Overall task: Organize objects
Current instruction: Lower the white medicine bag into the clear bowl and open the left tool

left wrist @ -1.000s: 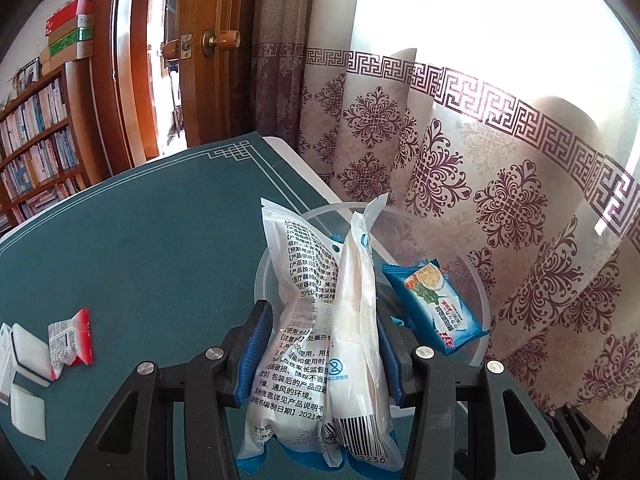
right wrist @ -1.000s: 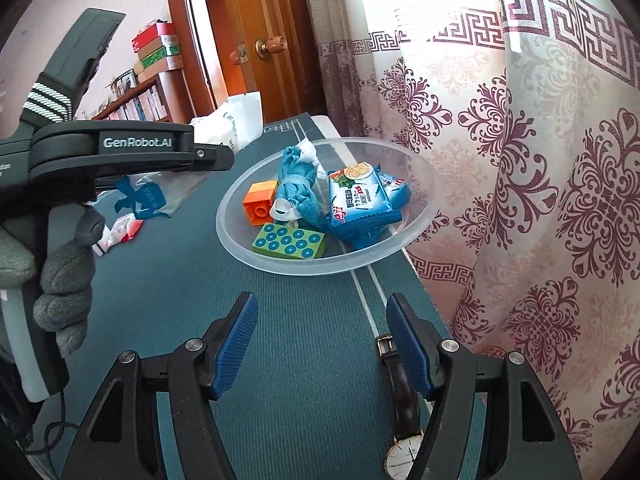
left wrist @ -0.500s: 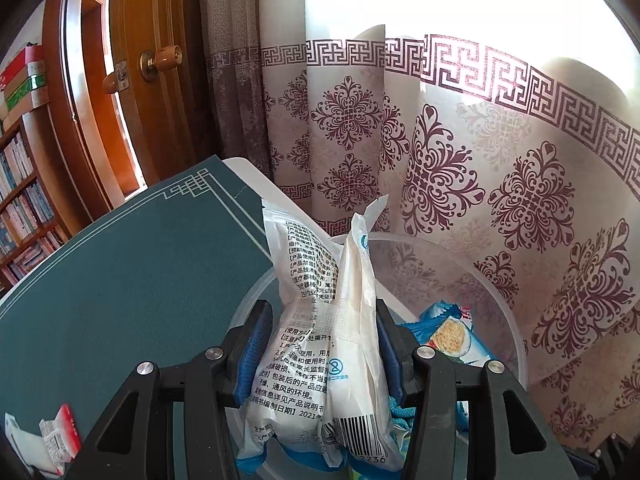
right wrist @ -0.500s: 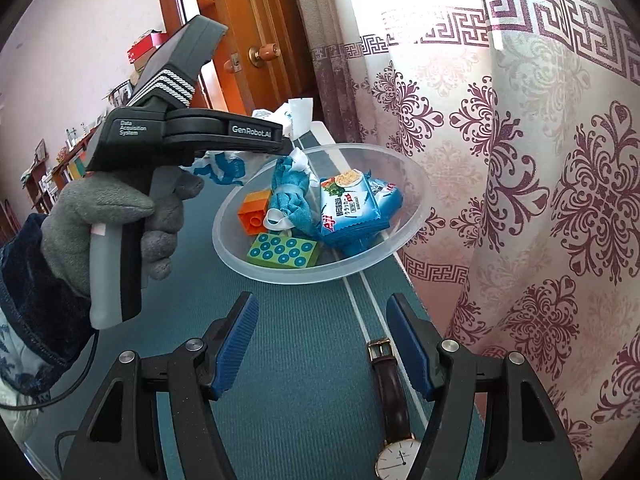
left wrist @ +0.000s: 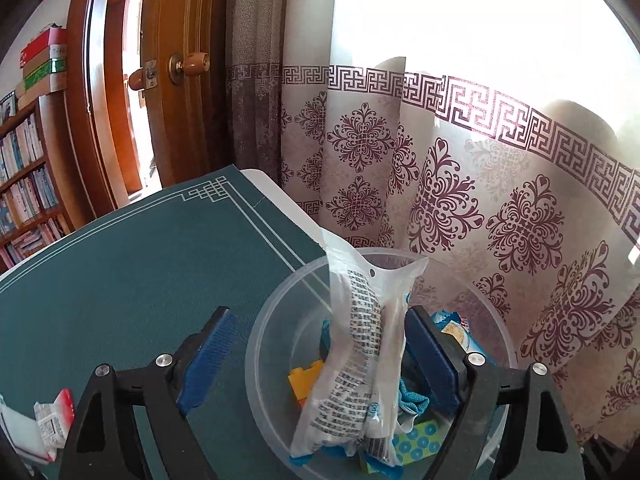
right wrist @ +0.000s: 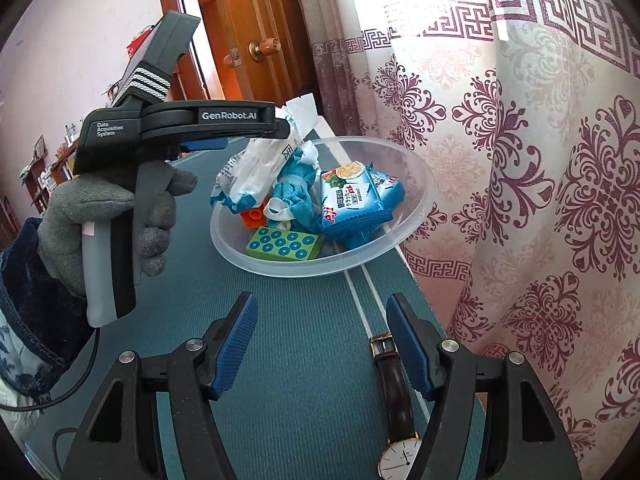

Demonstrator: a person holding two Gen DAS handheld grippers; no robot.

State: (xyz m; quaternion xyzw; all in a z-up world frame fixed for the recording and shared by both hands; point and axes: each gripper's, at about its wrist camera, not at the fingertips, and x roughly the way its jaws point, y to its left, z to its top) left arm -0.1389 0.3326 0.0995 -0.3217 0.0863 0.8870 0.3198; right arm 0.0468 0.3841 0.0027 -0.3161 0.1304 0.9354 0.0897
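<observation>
Left gripper (left wrist: pixel 316 354) jaws now spread, white packet (left wrist: pixel 360 364) freed in bowl (left wrist: pixel 260 344) | right gripper (right wrist: pixel 320 344) jaws apart, empty | only right view shows watch (right wrist: pixel 394 400)

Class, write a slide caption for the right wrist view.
Open left tongs release a white packet into the plastic bowl.

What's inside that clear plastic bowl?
Clear bowl holds a white packet, blue snack packs, blue cloth, orange block, green dotted block. Anything underneath is hidden.

Green-matted table (right wrist: pixel 304 320) — clear bowl (right wrist: pixel 400 240); wristwatch (right wrist: pixel 394 400); small packets (left wrist: pixel 52 416).
</observation>
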